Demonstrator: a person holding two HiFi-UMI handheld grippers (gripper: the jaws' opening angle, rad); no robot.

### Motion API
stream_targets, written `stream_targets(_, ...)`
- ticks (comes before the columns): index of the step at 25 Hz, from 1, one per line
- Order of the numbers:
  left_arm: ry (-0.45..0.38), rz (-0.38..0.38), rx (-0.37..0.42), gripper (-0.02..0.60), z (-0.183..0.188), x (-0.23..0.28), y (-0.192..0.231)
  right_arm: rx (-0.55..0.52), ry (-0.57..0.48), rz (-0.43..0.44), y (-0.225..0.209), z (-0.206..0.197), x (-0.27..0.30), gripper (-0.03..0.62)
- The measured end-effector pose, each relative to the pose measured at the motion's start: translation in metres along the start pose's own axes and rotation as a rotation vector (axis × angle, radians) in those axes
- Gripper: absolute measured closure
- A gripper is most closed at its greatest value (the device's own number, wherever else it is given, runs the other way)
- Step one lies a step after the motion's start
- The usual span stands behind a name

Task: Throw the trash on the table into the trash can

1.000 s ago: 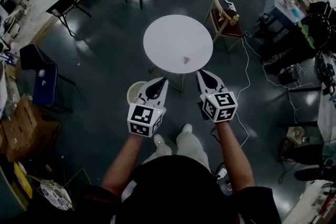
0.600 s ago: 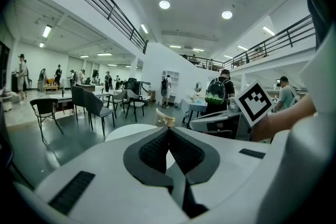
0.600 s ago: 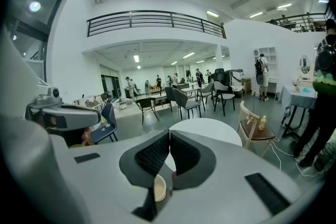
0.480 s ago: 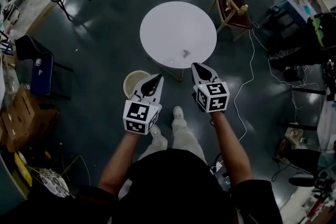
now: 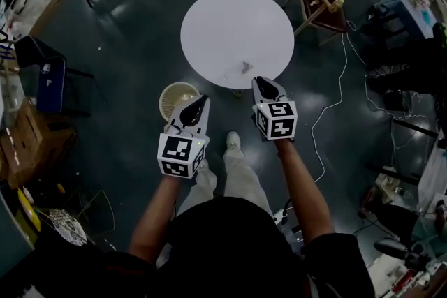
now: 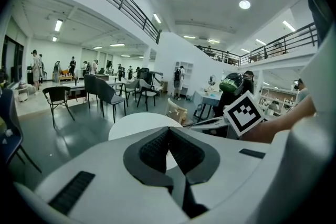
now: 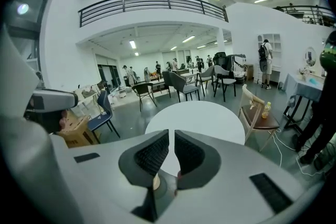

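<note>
Trash (image 5: 246,68) on table (image 5: 230,24) beyond closed left gripper (image 5: 202,100), right gripper (image 5: 258,80), both outstretched

The left forearm (image 5: 159,209) and right forearm (image 5: 299,181) reach forward; the left gripper (image 5: 201,100) and right gripper (image 5: 260,82) point ahead, jaws closed, empty.

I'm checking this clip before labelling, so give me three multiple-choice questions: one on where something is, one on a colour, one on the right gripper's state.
1. Where is the trash can relative to the table? A on it; B on the floor beside it; C on the chair.
2. What colour is the tabletop? A black; B white; C red.
3. The right gripper is: A wide open; B shut on trash; C shut, empty.
Answers: B, it stands on the floor at the table's edge; B, the top is white; C, its jaws are closed with nothing between.
</note>
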State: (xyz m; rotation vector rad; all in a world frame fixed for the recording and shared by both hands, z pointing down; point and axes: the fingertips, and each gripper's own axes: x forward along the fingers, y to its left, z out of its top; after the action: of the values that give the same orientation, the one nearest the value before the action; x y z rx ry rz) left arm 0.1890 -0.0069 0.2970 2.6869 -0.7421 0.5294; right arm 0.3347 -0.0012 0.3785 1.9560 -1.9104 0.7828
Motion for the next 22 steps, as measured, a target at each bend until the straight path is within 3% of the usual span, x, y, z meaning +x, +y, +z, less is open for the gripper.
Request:
stream_targets(6,0.044,0.024,-0.046,0.568,-0.025,0.027,0.013,-0.002,0.071,0.0,-0.021,-0.025,0.045,0.567)
stream_targets(22,0.17,0.054,-0.166,0.568,-0.096,0.076,0.024,-0.048,0.235,0.022,-0.065,-0.081,0.166,0.451)
